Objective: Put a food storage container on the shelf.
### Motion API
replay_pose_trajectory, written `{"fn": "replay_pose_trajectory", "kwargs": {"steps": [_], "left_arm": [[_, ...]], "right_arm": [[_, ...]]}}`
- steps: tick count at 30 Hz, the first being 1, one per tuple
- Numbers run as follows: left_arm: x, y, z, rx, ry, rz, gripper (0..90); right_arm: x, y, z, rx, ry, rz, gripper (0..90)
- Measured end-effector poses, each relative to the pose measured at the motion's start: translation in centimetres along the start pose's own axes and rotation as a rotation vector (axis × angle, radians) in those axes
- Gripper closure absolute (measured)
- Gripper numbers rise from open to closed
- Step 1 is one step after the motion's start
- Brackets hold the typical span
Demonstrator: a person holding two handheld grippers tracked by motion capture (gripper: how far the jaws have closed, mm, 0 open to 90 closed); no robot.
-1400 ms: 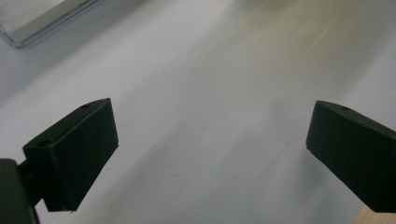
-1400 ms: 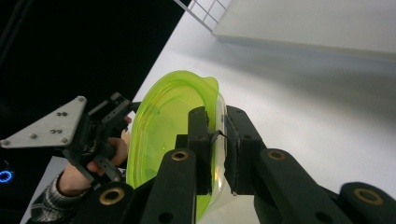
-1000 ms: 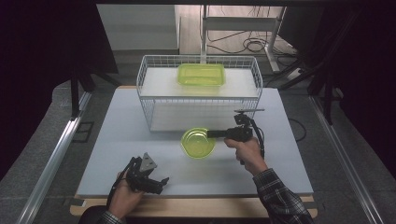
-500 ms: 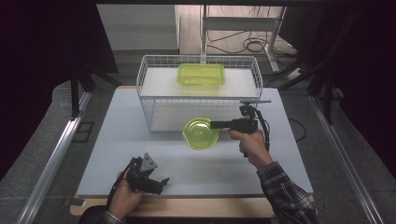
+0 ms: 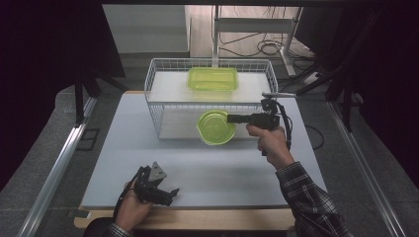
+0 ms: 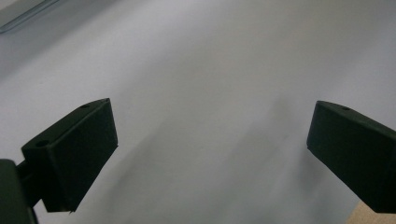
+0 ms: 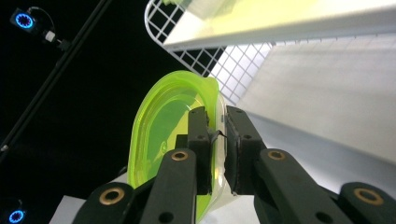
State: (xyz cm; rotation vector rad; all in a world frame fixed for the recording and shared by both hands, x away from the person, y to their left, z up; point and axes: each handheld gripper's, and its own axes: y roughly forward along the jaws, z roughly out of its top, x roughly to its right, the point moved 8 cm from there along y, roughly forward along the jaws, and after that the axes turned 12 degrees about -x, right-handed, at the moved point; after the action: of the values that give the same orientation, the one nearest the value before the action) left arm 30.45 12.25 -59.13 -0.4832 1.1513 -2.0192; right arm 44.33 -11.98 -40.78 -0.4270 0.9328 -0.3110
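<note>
Right tongs [image 5: 231, 118]: clamped on my green bowl's [image 5: 215, 127] rim — lifted clear to pass the wire basket [image 5: 163, 106].
Left tongs [image 5: 170, 192]: apart, idle on the table [image 5: 237, 170].

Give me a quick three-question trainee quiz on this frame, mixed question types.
1. True or false: the right gripper is shut on the rim of the round green bowl.
2. Where is the rectangular green container? A) on the table in front of the rack B) on the upper level of the white wire rack C) in the left gripper
3. Fill in: the left gripper sits low at the near edge of the table with its jaws ____ and nothing between them.

Key: 1 true. 2 B. 3 open.
</note>
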Motion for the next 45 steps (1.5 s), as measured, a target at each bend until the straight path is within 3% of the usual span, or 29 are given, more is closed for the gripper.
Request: {"fn": "replay_pose_trajectory", "kwargs": {"steps": [22,45], "left_arm": [[-0.1,0.0,0.1,0.004,-0.006,-0.003,1.4],[-0.1,0.0,0.0,0.003,-0.009,-0.014,1.4]], "right_arm": [[-2.6,-3.2,3.4,0.077,-0.008,0.025,81.0],[-5.3,-3.7,8.5,0.129,-0.035,-0.016,81.0]]}}
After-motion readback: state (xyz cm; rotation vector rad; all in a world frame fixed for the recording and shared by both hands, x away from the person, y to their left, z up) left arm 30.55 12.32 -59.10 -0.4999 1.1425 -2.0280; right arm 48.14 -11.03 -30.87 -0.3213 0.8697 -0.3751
